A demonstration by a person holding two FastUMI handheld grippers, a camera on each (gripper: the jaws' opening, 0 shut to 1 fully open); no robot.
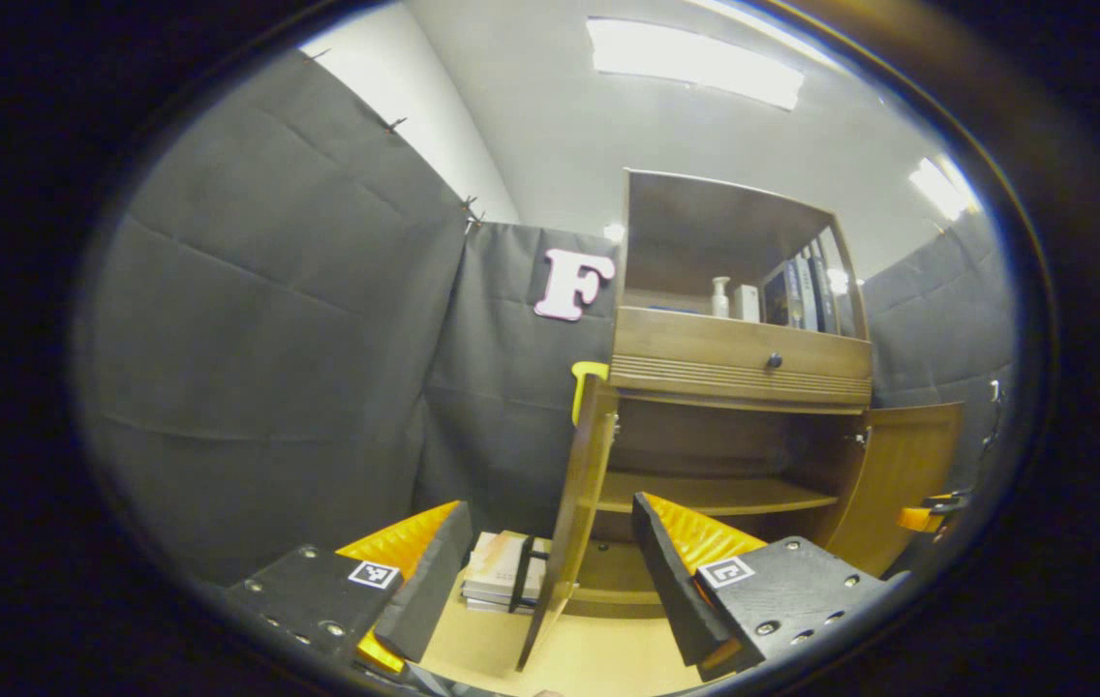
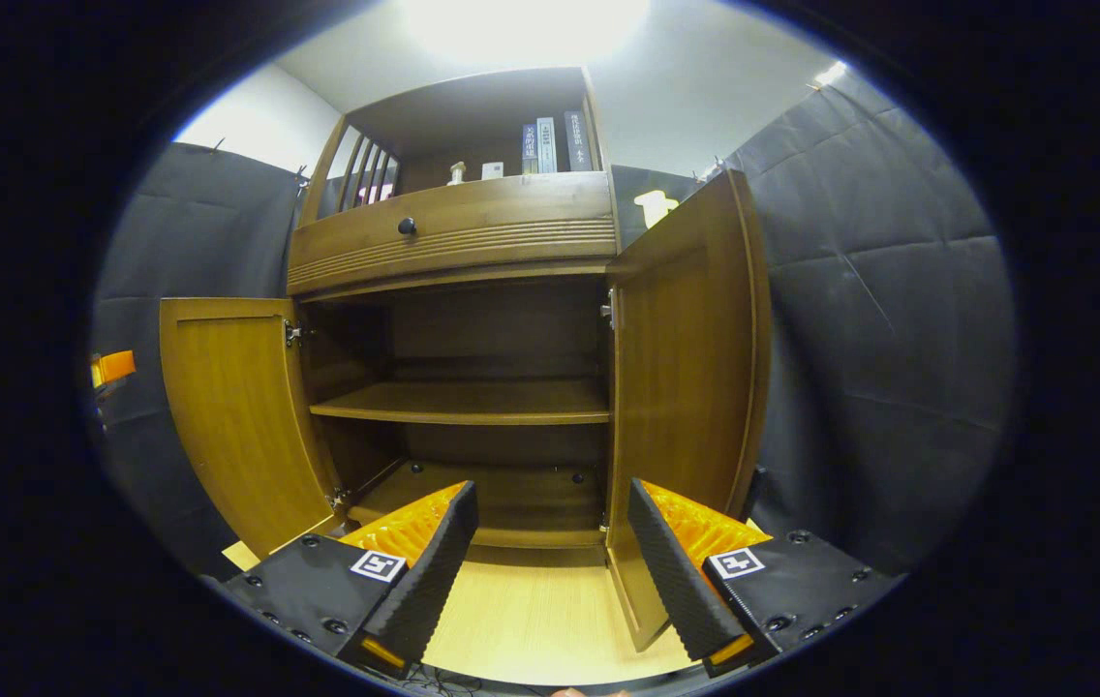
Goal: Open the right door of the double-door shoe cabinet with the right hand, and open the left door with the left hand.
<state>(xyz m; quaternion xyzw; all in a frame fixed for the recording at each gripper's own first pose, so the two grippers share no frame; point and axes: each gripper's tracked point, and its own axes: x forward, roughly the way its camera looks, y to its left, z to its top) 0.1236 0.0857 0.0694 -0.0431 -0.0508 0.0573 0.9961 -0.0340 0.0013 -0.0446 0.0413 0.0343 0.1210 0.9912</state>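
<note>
Both claws gape empty — left door (image 1: 569,503) between left claw (image 1: 550,571) fingers, right door (image 2: 686,387) ahead of right claw (image 2: 550,561).

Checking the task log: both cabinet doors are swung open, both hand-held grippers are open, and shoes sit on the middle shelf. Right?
Not quite. The middle shelf is bare, as the right gripper view shows. The left door and right door are swung open, and the left hand-held gripper and right hand-held gripper are open.

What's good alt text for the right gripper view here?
A wooden shoe cabinet stands with both doors swung open, left door and right door, showing bare shelves. The right gripper is open in the foreground, holding nothing. Books stand on top.
</note>
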